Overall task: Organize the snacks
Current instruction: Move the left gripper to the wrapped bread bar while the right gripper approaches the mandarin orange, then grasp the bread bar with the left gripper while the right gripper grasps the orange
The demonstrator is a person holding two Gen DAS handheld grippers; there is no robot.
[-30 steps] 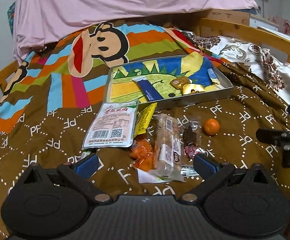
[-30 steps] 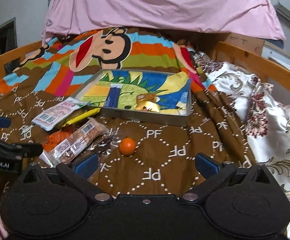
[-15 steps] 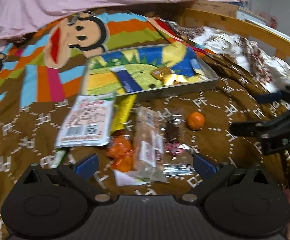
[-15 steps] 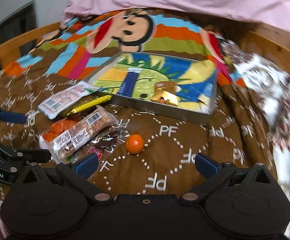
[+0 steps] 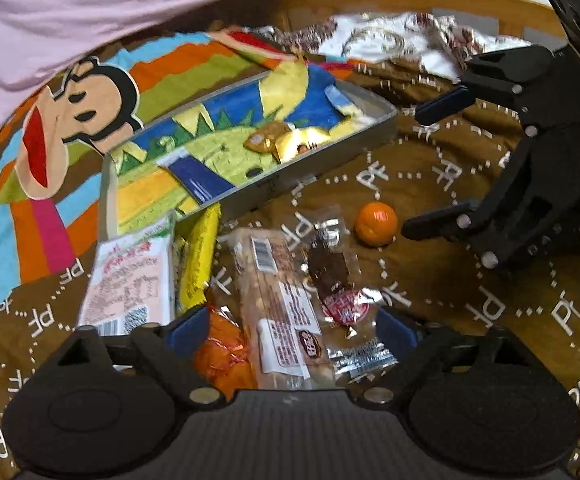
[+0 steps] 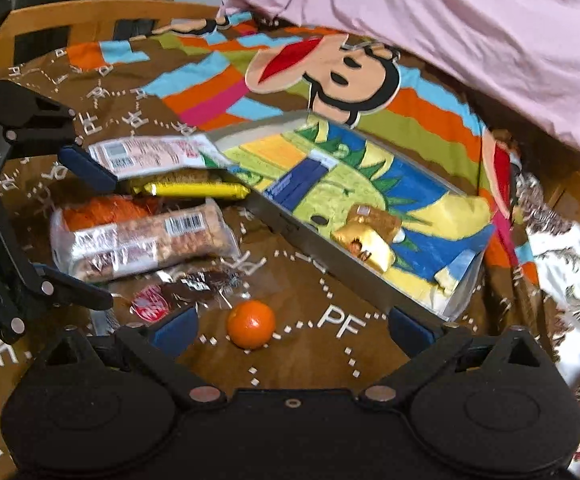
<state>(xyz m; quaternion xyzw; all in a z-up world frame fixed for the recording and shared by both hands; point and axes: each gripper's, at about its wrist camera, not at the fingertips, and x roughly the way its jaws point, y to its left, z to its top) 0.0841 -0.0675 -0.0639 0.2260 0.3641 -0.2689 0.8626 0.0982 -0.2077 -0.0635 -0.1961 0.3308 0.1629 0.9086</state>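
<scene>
We: R gripper (image 6: 290,330) fingers released, closing w/ small round orange fruit (image 6: 251,323) between | L gripper (image 5: 290,330) same, over long clear-wrapped nut bar (image 5: 279,312) | centre before clenching, then into far metal tray (image 6: 285,220).

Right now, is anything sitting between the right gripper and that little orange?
Nothing visible. The orange lies alone on the brown blanket just ahead of the right gripper, whose jaws, just closing a little, stand open; the snack wrappers lie off to the side.
</scene>
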